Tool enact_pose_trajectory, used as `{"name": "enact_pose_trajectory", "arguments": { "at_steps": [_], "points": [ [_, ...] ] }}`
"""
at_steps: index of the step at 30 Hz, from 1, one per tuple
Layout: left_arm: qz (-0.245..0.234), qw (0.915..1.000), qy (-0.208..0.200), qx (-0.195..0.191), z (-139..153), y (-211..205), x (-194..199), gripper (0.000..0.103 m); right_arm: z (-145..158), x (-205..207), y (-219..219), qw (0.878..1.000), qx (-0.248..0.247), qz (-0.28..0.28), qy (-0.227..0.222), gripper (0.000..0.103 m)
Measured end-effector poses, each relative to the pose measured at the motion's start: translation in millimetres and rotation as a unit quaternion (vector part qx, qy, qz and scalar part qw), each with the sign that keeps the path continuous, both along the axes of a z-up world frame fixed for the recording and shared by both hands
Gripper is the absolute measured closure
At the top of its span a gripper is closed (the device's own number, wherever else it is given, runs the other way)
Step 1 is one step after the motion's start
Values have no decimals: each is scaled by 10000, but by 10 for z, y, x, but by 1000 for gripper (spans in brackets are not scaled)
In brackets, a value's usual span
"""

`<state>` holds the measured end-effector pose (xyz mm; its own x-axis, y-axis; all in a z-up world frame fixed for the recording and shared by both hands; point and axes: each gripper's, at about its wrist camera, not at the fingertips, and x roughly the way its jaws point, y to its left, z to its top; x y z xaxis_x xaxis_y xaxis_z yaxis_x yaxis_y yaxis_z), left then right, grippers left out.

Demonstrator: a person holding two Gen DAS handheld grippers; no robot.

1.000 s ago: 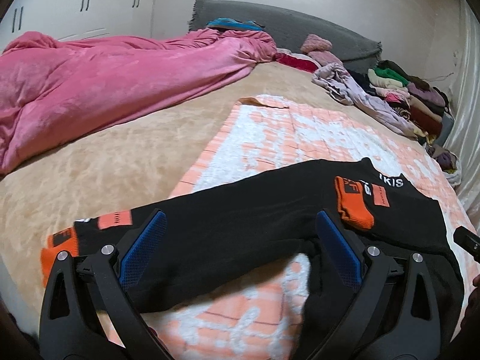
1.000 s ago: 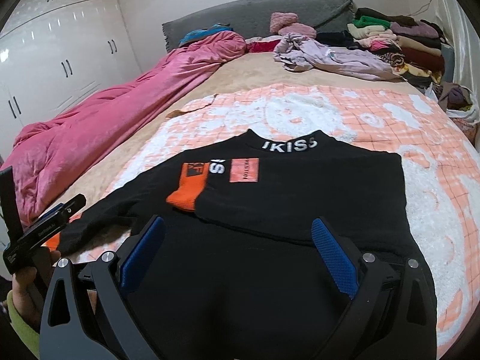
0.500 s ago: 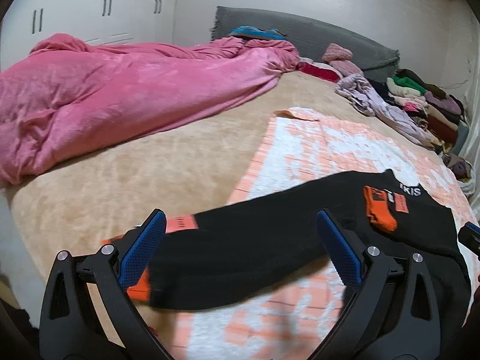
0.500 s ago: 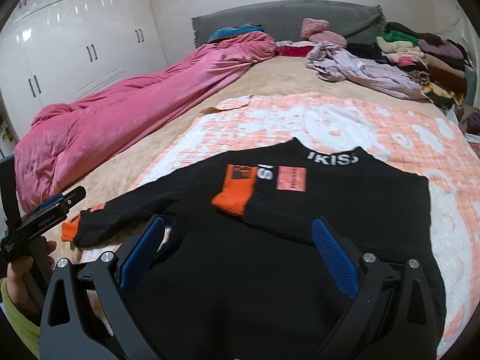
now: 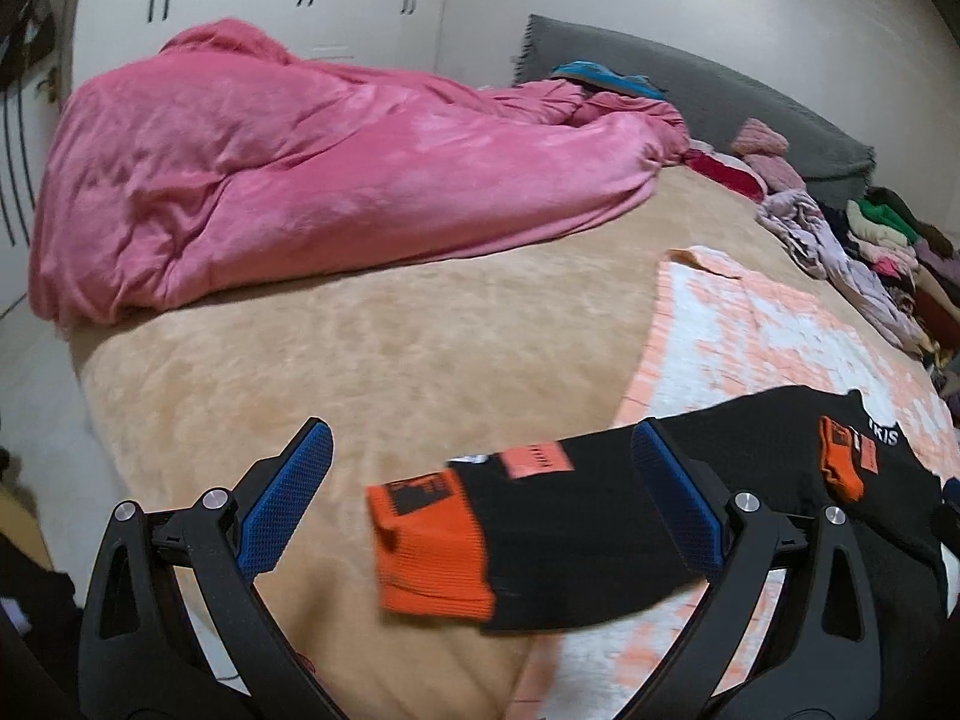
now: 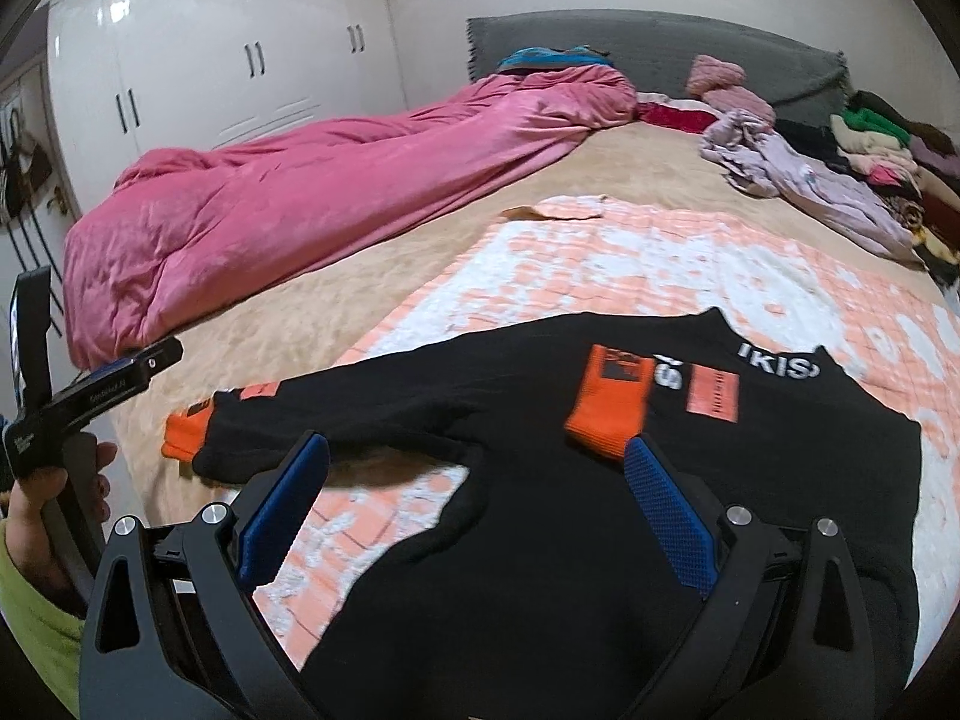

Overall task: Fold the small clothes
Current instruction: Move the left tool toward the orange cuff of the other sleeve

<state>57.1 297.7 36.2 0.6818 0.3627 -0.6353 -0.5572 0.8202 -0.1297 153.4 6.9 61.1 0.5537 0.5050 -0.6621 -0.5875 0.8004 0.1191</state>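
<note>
Across the bed, the big picture first: the black sweater lies flat on the peach-and-white blanket, collar and its white lettering pointing toward the headboard. One sleeve is already folded in, its orange cuff resting on the chest. The other sleeve is stretched out sideways, off the blanket and onto the tan bedcover.

And here's the change! A second ago the left gripper sat over the middle of that outstretched sleeve; now it has swung out toward the sleeve's end, and the orange sleeve cuff sits squarely between its blue fingers. Those fingers are wide apart, nothing clamped yet. The right gripper has shifted only slightly: it hovers over the sweater's body, fingers likewise spread and empty.

What it means, by my reading: the left side is lining up to take that cuff and carry the second sleeve across the chest to match the first. The pinch needs to catch the cuff cleanly; a shallow bite on ribbed knit could slip mid-carry.
</note>
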Motion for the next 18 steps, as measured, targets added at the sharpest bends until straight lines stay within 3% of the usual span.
{"name": "enact_pose_trajectory", "arguments": {
  "at_steps": [12, 18],
  "points": [
    [217, 9975, 159, -652, -320, 422, -76, 10, -293, -58, 624, 9977, -410, 529, 76, 5],
    [168, 9943, 432, -957, -534, 492, -16, 10, -463, -32, 881, 9957, -582, 705, 144, 5]
  ]
}}
